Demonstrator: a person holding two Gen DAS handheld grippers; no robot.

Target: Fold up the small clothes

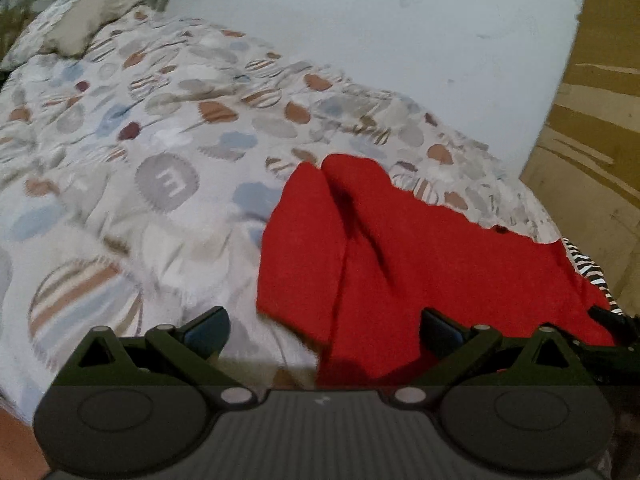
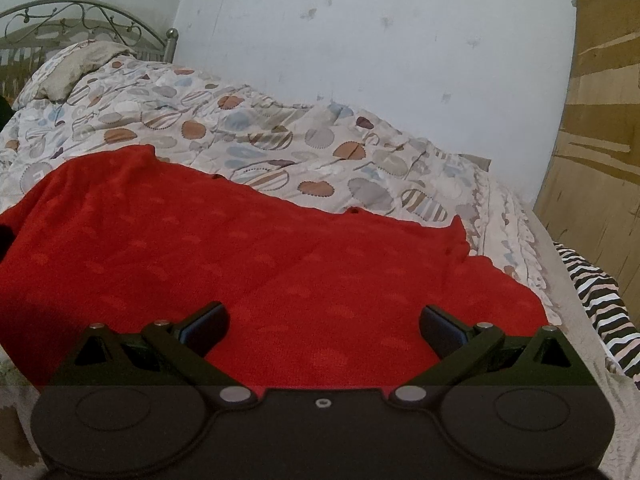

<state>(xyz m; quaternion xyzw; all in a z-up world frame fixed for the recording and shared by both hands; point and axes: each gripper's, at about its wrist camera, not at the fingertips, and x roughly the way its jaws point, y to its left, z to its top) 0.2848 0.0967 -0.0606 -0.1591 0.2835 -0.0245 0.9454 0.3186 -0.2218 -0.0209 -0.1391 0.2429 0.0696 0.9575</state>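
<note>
Both the left gripper [image 1: 324, 330] and right gripper [image 2: 324, 326] hover wide open and empty over a red garment [image 2: 248, 264] spread on the bed [image 2: 280, 140]; a shallow pinch could also snag the quilt beneath.

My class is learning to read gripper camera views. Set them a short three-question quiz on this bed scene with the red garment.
1. True or false: the left gripper is shut on the red garment.
2. What lies under the garment? A) bare floor B) patterned quilt C) wooden table
3. Fill in: at the bed's right edge lies a ____-striped cloth.

Key: 1. False; both it and the right gripper stand open. 2. B. 3. Zebra.
</note>
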